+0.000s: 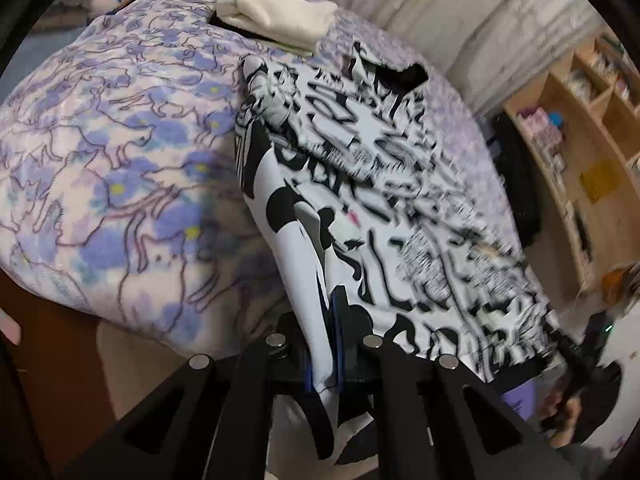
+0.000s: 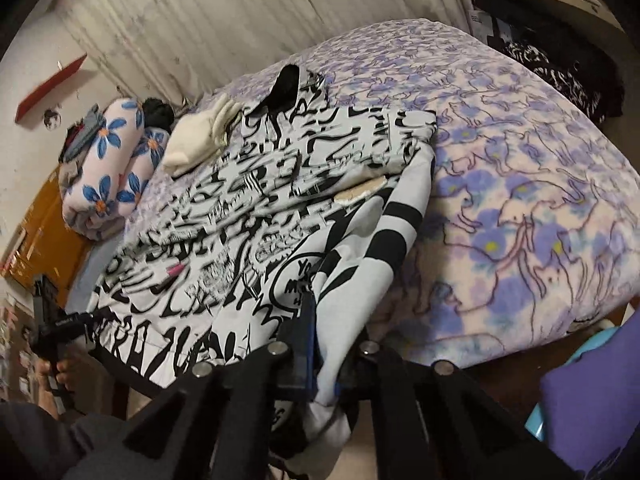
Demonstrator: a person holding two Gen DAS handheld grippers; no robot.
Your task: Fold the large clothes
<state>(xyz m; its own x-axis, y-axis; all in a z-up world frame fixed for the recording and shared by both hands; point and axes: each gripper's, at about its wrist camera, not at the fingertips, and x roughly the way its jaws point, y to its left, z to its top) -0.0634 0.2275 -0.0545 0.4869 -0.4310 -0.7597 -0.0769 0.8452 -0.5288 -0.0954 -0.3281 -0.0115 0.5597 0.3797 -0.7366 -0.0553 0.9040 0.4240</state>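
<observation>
The black-and-white printed garment [image 2: 256,216] lies spread on the bed [image 2: 520,160], its long axis running from the near edge toward the wall, its dark neck opening at the far end. The left gripper [image 1: 326,344] and right gripper [image 2: 324,344] each pinch its near fabric.

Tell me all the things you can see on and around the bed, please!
Printed garment: one, black and white, spread across the bed, near hem clamped by both grippers.
Blanket: one, purple and pink flowers, covering the bed.
Folded cloth: one, cream, on the bed beyond the garment's collar.
Rolled bedding: one, pink with blue flowers, at the far end near the wall.
Shelves: one unit, light wood, beside the bed, holding small items too blurred to name.
Left gripper: one, black, shut on the garment's near edge.
Right gripper: one, black, shut on the garment's near edge.
</observation>
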